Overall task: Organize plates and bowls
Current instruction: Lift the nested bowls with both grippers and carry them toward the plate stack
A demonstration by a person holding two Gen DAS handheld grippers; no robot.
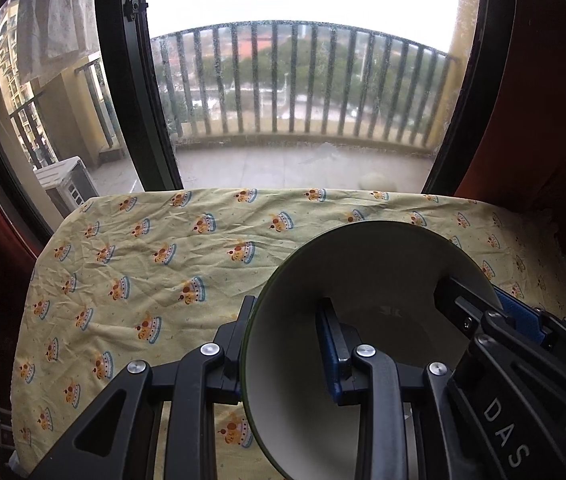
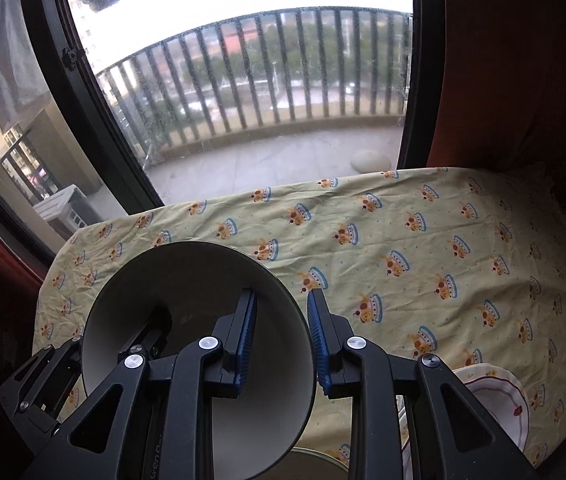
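The bowl (image 1: 363,280), dark green outside and plain white inside, hangs tilted above the near part of the yellow crown-print tablecloth (image 1: 155,248). The left gripper (image 1: 283,344) and right gripper (image 2: 281,332), both angled downward, each pinch its rim, one finger inside and one outside. Only the right wrist view shows a white scallop-edged plate (image 2: 495,404) and another dish's pale rim (image 2: 315,458) at the near edge.
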